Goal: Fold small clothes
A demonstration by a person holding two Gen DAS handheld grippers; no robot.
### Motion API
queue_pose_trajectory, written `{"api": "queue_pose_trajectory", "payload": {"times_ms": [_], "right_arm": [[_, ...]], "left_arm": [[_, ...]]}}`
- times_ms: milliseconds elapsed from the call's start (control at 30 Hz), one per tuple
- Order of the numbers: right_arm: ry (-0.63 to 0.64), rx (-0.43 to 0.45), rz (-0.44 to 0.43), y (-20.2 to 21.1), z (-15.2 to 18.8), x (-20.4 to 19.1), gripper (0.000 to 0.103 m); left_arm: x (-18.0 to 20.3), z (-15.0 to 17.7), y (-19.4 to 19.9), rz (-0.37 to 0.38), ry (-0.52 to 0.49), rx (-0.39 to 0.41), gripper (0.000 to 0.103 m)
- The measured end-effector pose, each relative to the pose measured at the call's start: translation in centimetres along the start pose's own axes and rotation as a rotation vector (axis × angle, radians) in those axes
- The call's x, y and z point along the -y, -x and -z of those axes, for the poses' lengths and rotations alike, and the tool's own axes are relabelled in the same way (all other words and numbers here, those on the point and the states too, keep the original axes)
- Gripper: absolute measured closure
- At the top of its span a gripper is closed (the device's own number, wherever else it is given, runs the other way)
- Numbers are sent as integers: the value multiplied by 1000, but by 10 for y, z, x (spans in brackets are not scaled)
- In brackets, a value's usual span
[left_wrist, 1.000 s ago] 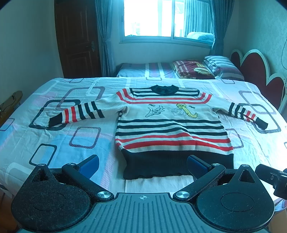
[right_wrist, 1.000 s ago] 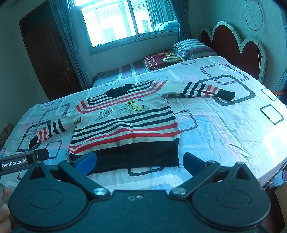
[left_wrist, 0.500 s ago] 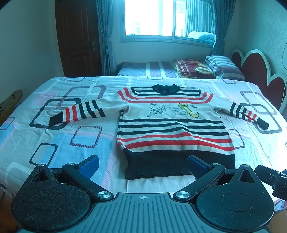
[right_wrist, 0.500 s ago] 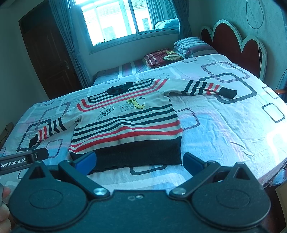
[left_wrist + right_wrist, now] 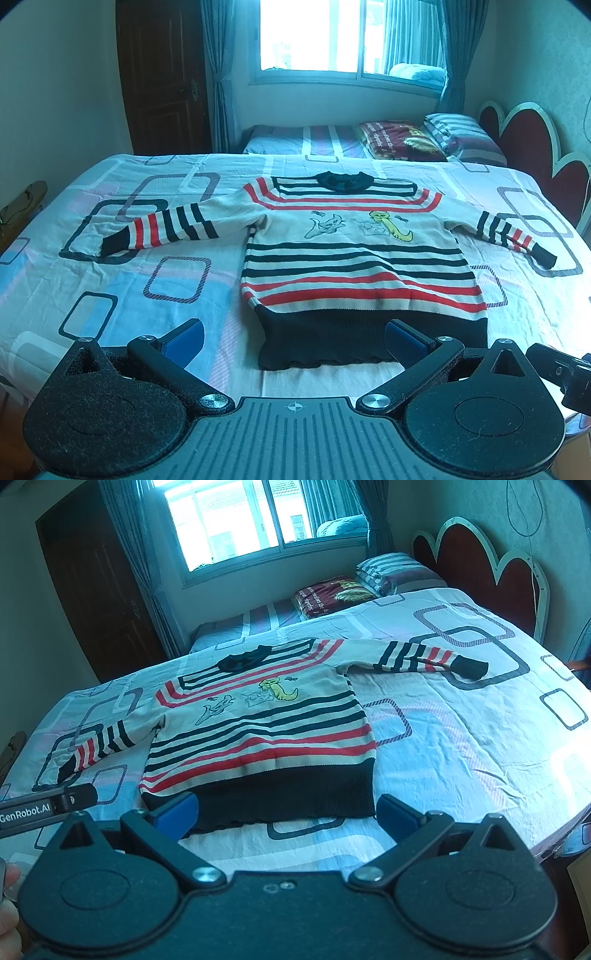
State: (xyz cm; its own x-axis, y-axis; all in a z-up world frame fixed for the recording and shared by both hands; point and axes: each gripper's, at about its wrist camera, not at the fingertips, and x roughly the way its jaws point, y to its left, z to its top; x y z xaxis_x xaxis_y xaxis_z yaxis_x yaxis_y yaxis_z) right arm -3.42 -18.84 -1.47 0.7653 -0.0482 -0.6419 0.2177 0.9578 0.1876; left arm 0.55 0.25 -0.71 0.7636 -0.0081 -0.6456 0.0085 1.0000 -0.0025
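Observation:
A small cream sweater (image 5: pixel 354 258) with black and red stripes, a dark hem and cartoon prints lies flat on the bed, front up, both sleeves spread out sideways. It also shows in the right wrist view (image 5: pixel 258 731). My left gripper (image 5: pixel 293 338) is open and empty, hovering just before the sweater's dark hem. My right gripper (image 5: pixel 286 812) is open and empty, also just short of the hem. Each gripper's tip shows at the edge of the other's view.
The bed sheet (image 5: pixel 110 280) is pale blue and pink with rounded rectangles. Pillows (image 5: pixel 458 136) and a folded maroon blanket (image 5: pixel 402 140) lie at the far end. A red headboard (image 5: pixel 480 565) stands at the right. A door (image 5: pixel 162 74) and window are behind.
Both grippers have drifted slightly forward toward the sweater's hem. Both stay open. The sweater has not moved.

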Motion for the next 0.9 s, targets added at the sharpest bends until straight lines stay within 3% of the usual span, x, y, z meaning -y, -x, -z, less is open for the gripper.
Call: {"api": "queue_pose_trajectory", "payload": {"times_ms": [333, 633, 900], "right_arm": [[-3, -4, 1, -6, -1, 2, 1], [-26, -16, 39, -27, -9, 8, 1], [-52, -20, 74, -53, -23, 17, 1]], "left_arm": [[-4, -6, -10, 41, 62, 41, 0], [-8, -15, -32, -11, 20, 59, 0], [-6, -31, -64, -23, 40, 19, 0]]}}
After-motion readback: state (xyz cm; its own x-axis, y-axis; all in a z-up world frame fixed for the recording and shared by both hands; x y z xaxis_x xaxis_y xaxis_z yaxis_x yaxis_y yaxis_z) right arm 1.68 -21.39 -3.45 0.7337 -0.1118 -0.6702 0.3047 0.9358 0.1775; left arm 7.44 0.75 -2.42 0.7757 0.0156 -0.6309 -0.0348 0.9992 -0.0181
